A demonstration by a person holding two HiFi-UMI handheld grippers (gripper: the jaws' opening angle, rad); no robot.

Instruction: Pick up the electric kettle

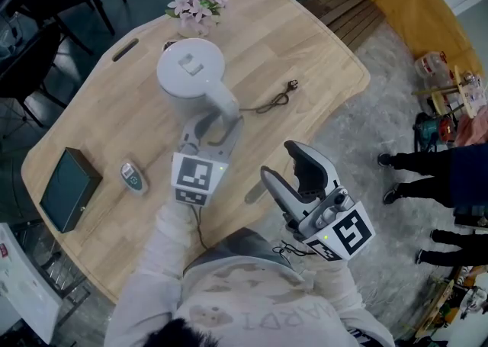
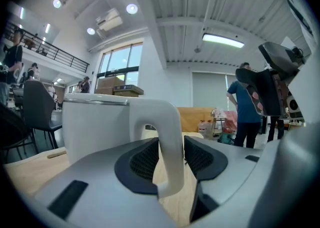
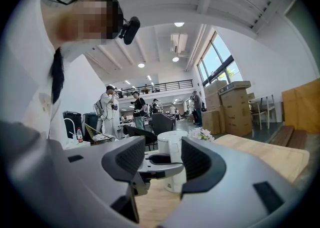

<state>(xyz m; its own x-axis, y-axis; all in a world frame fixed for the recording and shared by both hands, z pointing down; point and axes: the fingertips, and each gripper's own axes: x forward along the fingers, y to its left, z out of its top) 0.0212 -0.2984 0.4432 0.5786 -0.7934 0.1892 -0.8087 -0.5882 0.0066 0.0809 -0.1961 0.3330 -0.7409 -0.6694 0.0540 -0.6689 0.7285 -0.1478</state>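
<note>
Two tongs: left tongs point(image 1: 216, 130) clamp the kettle point(image 1: 191, 71) by its handle, right tongs point(image 1: 280, 162) gape empty; best lift vertically, keeping it level.

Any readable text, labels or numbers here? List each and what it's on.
No text reads clearly.
Shirt print: pale letters, upside down, too faint to quote.
Small handheld device: too small.
Marker cubes: code patterns only.
Electric kettle: no print seen.

I note: electric kettle point(image 1: 191, 71) white; table point(image 1: 320, 56) pale wood grain; flowers point(image 1: 197, 1) behind kettle pink; box point(image 1: 69, 189) left of kettle dark green; left gripper point(image 1: 216, 123), right gripper point(image 1: 284, 164) grey, pads point(image 2: 145, 161) black, marker cubes point(image 1: 194, 176) black-white squares.
</note>
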